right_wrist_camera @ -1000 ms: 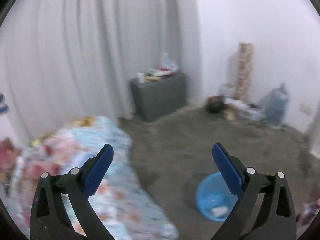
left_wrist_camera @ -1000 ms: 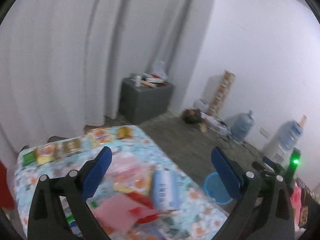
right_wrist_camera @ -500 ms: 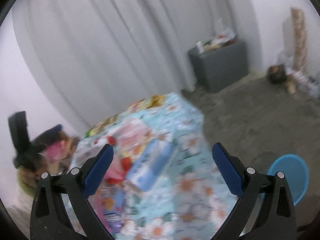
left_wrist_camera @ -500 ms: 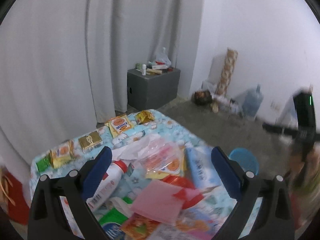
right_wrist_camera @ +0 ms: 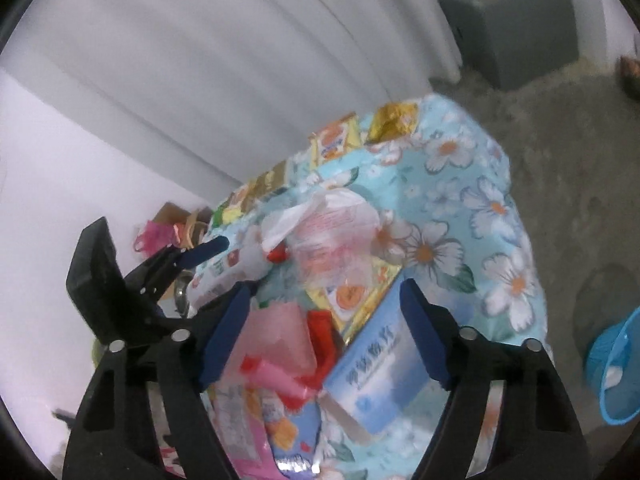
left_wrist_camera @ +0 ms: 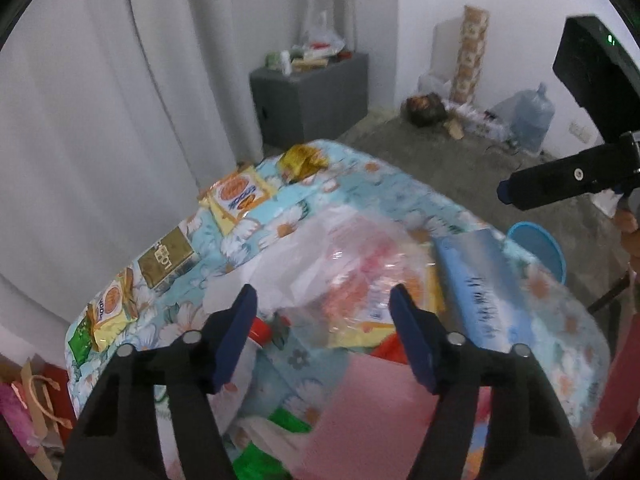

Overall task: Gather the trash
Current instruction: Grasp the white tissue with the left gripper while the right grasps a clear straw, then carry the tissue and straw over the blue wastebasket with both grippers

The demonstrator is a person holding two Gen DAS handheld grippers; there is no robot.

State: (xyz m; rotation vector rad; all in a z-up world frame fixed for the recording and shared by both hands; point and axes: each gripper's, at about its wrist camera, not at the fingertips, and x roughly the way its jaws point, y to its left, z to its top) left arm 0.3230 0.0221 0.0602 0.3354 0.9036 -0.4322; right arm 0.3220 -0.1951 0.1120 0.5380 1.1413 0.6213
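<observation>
Left wrist view: the left gripper [left_wrist_camera: 324, 320] hangs over a heap of trash on the flowered table [left_wrist_camera: 352, 184], jaws partly open and closing, nothing pinched. Between and just beyond the jaws lies a clear plastic bag [left_wrist_camera: 340, 256]. Below the right jaw sits a pink sheet [left_wrist_camera: 372, 408]; just outside that jaw lies a blue box [left_wrist_camera: 480, 280]. Far beyond the left jaw, snack packets [left_wrist_camera: 236, 196] line the table's edge. The blue bin [left_wrist_camera: 540, 248] stands on the floor well past the right jaw, behind the table's corner.

Right wrist view: the right gripper [right_wrist_camera: 326, 320] also hovers over the heap, jaws partly open and closing, empty. The blue box [right_wrist_camera: 372, 368] lies between the jaws toward the right one; pink and red scraps [right_wrist_camera: 280, 344] lie by the left jaw. The left gripper [right_wrist_camera: 168, 264] reaches in just outside the left jaw. The bin [right_wrist_camera: 616, 376] is far outside the right jaw.

Risks, as I judge them: both grippers aim at the same heap, so they may collide. The slick bag may slip or drag neighbouring scraps off the table. The box looks broad, so jaws already closing could strike its top rather than straddle it.
</observation>
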